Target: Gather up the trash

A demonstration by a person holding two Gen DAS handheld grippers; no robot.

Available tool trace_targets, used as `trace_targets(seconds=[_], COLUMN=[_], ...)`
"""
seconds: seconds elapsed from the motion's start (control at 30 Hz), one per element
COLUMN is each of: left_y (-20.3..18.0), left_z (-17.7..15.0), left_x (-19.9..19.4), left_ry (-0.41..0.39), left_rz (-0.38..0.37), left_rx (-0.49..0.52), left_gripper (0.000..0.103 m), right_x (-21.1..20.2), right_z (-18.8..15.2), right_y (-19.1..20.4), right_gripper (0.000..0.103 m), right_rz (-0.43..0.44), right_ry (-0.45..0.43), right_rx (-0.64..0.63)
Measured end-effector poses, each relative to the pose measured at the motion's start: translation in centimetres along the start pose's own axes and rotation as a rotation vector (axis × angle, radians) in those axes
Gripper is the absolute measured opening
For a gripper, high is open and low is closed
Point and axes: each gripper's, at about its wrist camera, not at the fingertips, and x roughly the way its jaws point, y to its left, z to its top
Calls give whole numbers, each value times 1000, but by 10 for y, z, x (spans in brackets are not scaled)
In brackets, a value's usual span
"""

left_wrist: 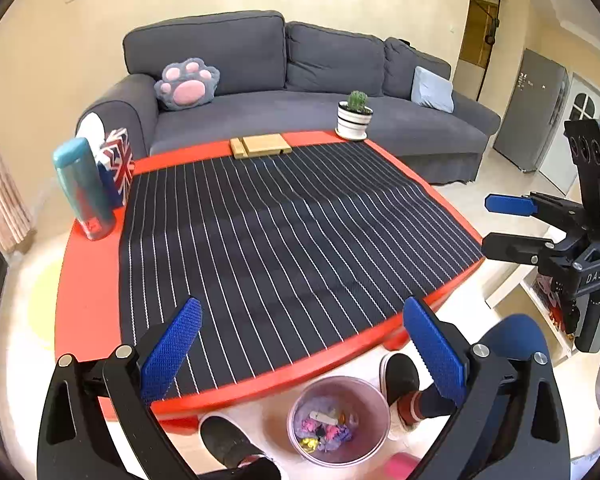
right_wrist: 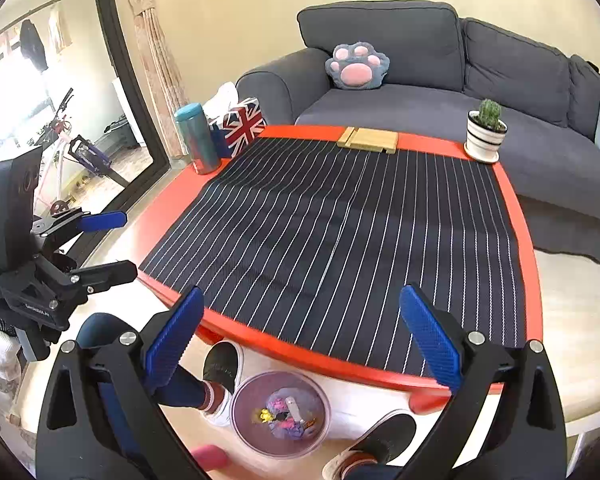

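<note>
A clear pinkish trash bin (left_wrist: 339, 420) stands on the floor below the table's near edge, between the person's shoes; it holds several crumpled colourful scraps and a white piece. It also shows in the right wrist view (right_wrist: 280, 414). My left gripper (left_wrist: 300, 352) is open and empty, held above the near edge of the table. My right gripper (right_wrist: 300, 344) is open and empty too, above the same edge; it shows at the right of the left wrist view (left_wrist: 488, 224). The left gripper shows at the left of the right wrist view (right_wrist: 120, 244).
A red table (left_wrist: 88, 300) carries a dark striped mat (left_wrist: 284, 232). At its far side stand a teal bottle (left_wrist: 82, 188), a Union Jack tissue box (left_wrist: 118, 164), wooden blocks (left_wrist: 260, 145) and a potted cactus (left_wrist: 355, 114). A grey sofa (left_wrist: 284, 80) lies behind.
</note>
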Motion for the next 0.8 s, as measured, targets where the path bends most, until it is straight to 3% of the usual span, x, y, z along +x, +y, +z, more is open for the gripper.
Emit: trace_targets(seconds=[0.43,0.8], left_y=[13,24], left_z=[29,34], left_x=[13,14], left_ry=[18,13], left_rz=[1,-56], left_rx=[0,-39], left_gripper=[97,97], right_x=[6,5], right_z=[28,33], right_y=[-8,-15], right_gripper=[97,97], right_rz=[2,2], right_ry=[2,-6], right_rx=[-28,-23])
